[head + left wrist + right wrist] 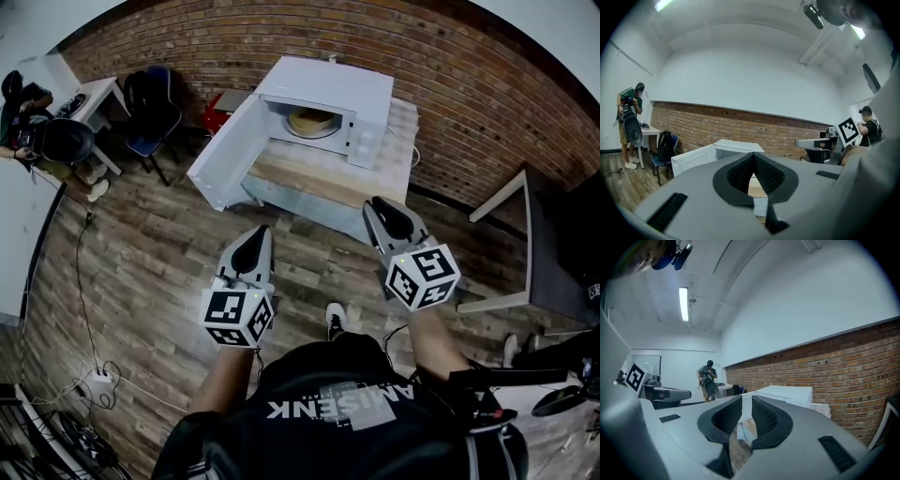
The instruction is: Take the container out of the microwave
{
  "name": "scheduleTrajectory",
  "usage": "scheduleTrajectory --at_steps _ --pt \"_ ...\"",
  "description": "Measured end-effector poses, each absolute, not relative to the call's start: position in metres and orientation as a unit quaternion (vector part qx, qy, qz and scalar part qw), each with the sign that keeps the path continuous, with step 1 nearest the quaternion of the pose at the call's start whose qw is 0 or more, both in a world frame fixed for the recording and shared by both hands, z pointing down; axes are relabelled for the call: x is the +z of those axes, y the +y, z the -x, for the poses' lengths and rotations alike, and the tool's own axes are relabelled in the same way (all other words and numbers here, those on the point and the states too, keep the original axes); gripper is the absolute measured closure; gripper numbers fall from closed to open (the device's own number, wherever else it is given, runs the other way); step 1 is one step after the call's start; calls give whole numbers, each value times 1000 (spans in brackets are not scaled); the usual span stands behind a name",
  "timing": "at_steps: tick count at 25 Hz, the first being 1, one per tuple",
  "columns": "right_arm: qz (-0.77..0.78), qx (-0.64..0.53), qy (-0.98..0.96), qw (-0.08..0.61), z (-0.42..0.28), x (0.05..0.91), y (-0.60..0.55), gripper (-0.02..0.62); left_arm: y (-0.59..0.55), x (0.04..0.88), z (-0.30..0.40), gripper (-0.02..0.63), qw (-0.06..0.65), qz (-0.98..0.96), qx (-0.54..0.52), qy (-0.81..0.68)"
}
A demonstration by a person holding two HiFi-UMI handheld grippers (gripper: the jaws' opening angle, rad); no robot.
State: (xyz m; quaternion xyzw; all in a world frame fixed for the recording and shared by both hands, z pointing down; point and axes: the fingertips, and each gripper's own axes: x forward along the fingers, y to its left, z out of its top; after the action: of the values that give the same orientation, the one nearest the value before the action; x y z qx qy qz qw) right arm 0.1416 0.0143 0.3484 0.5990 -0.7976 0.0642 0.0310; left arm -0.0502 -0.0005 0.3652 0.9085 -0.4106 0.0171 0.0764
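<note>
- A person in a black top (pixel 337 403) holds two grippers out, both aimed at the microwave (pixel 330 92) and well short of it.
- The left gripper (pixel 254 236) has its jaws closed tip to tip, with nothing between them.
- The right gripper (pixel 378 208) shows a narrow gap between its jaws and grips nothing.
- Ahead, the white microwave stands on a wooden-topped table (pixel 314 180), its door (pixel 225 152) swung wide open.
- The container (pixel 312 120), pale and round, sits inside the microwave's cavity, untouched.
- Behind runs a brick wall (pixel 450 66); far left, a dark chair (pixel 152 117) and a second person (pixel 42 141) by a white table (pixel 98 94).
</note>
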Motion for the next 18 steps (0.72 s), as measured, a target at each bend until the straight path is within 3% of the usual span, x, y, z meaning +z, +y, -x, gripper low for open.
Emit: scheduleTrajectory --at_steps 18 --pt "-546 78 -832 55 -251 379 -95 443 -105 368 -73 595 74 -893 66 -438"
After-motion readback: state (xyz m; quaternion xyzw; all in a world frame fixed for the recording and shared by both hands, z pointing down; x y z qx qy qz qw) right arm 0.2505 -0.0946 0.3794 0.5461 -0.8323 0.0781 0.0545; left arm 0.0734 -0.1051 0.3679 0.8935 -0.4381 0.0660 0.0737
